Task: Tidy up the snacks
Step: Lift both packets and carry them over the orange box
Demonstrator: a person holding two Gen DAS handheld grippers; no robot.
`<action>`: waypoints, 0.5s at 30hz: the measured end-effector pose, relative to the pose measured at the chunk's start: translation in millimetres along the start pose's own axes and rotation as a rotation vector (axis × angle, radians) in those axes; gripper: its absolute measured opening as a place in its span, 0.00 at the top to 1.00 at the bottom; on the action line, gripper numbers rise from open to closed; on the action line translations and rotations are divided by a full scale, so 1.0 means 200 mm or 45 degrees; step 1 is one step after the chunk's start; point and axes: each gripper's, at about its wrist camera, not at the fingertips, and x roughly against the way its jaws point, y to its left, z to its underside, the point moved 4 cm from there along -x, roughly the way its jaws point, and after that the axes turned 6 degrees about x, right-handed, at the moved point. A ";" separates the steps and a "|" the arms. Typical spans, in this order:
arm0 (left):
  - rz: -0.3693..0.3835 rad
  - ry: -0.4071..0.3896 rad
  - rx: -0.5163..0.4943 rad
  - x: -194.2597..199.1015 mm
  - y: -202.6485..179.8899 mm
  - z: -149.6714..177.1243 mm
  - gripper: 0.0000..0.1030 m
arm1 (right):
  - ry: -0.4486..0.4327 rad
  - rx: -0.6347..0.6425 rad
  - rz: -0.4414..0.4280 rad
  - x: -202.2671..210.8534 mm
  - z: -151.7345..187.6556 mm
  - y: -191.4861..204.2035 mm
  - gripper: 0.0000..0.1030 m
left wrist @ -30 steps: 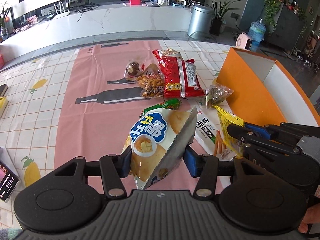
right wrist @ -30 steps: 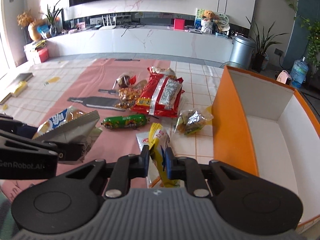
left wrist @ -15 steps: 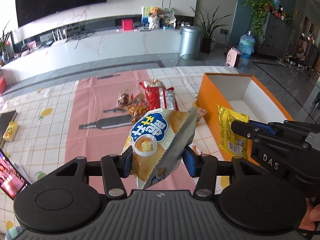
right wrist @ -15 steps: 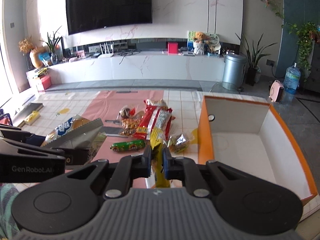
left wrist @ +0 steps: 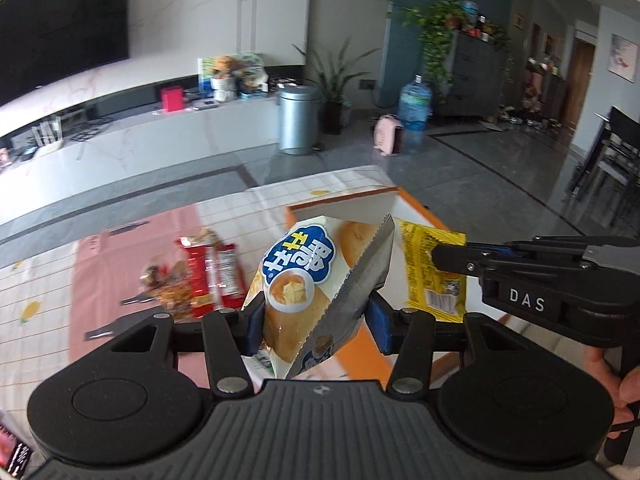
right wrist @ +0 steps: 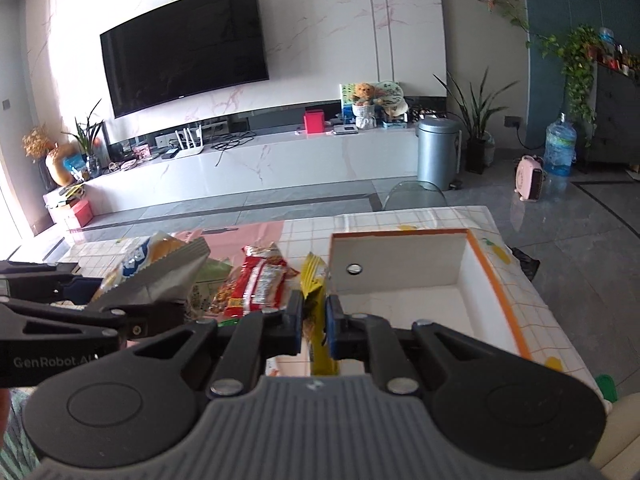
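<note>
While both snacks are now lifted, you carry them toward the orange box (right wrist: 496, 280).
Your left gripper (left wrist: 316, 320) clamps the chip bag (left wrist: 304, 280); your right gripper (right wrist: 313, 326) pinches the yellow packet (right wrist: 314, 280).

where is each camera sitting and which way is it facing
Left wrist: on the left gripper, looking forward and down past its chip bag to the orange box; the right gripper and fingers of a hand show.
Right wrist: on the right gripper, facing the box and TV wall, pinching a yellow packet; the left gripper shows at left.
Both share the box, both snacks and the red packets.
</note>
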 end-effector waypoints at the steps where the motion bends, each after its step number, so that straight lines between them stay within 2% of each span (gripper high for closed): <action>1: 0.014 0.010 -0.015 -0.03 -0.03 -0.01 0.44 | 0.010 -0.012 0.005 0.00 0.00 -0.04 0.93; 6: 0.112 0.099 -0.079 -0.21 -0.18 -0.05 0.44 | 0.120 -0.046 0.033 -0.07 0.02 -0.23 0.93; 9: 0.162 0.186 -0.073 -0.34 -0.23 -0.06 0.44 | 0.224 -0.091 0.015 -0.17 0.06 -0.34 0.93; 15: 0.195 0.394 -0.004 -0.56 -0.22 -0.03 0.44 | 0.385 -0.152 -0.035 -0.35 0.13 -0.47 0.93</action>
